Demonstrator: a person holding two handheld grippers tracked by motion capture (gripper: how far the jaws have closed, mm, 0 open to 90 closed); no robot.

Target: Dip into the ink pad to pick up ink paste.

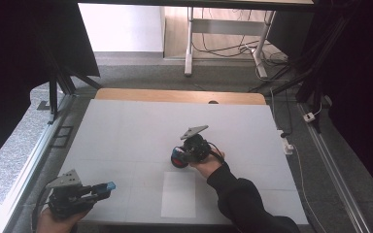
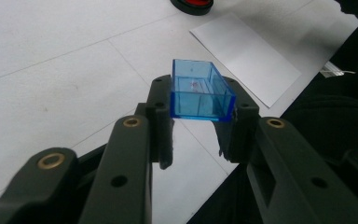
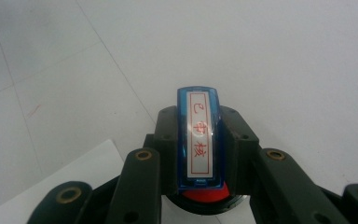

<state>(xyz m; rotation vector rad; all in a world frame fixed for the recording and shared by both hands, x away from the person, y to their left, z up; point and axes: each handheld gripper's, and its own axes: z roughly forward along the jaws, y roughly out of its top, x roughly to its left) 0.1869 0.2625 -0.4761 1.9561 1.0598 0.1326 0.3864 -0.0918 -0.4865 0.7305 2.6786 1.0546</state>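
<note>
Left gripper: I am clamping a clear blue cap, open side up, near the white paper sheet, off its left edge.
Right gripper: I am pinching the blue stamp by its flanks, just beyond the sheet's far edge.
Stamp position: I am holding it over the red ink pad.
Technique: I am judging a level, straight press best.
Unclear: stamp face and pad contact are hidden; label characters hard to read.
</note>
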